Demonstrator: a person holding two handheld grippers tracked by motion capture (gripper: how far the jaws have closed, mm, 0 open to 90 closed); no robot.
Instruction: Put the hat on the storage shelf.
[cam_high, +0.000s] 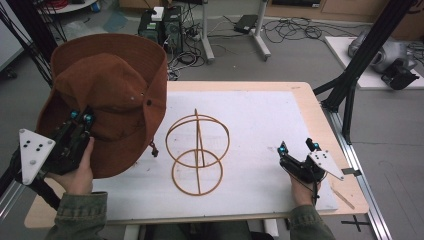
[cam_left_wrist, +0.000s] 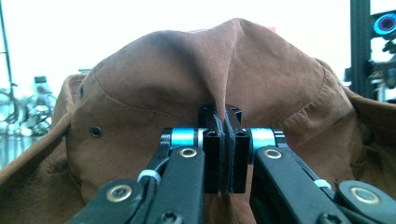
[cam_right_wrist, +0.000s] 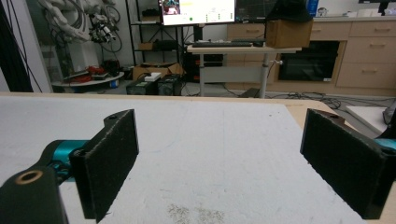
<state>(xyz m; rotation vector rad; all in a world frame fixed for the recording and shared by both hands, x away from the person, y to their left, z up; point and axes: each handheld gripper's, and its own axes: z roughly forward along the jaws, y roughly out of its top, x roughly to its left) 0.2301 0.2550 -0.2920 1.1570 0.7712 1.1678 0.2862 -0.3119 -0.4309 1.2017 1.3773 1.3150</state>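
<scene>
A rust-brown brimmed hat hangs in the air over the table's left edge, tilted with its crown facing me. My left gripper is shut on a pinched fold of the hat's crown; the two pads press together with the cloth between them. A wooden wire-frame hat stand made of rings and an upright rod sits at the middle of the white table mat. My right gripper rests low at the table's right, open, with nothing between its black pads.
The table's wooden edge runs along the right, with a black frame post beyond it. Cables and computer boxes lie on the floor behind the table. A desk with a monitor stands far back.
</scene>
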